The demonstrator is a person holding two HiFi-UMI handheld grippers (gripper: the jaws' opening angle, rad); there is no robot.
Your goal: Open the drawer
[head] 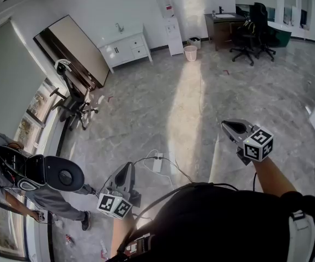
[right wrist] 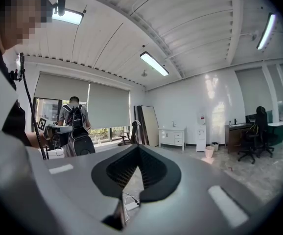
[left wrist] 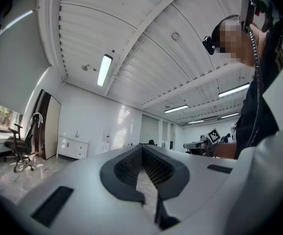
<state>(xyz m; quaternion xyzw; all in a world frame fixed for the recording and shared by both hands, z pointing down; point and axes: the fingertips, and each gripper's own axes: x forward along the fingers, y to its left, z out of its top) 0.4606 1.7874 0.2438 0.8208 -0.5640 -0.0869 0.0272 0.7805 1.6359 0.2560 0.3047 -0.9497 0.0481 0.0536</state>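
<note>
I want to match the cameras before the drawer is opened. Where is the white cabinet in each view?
Head view: cabinet at the top, left of centre, against the far wall.
Left gripper view: cabinet small, at the left, at mid height.
Right gripper view: cabinet just right of centre, by the back wall.
Shared landmark: the tall panel just left of it.

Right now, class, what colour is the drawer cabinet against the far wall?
The drawer cabinet is white, clearest in the head view.
</note>
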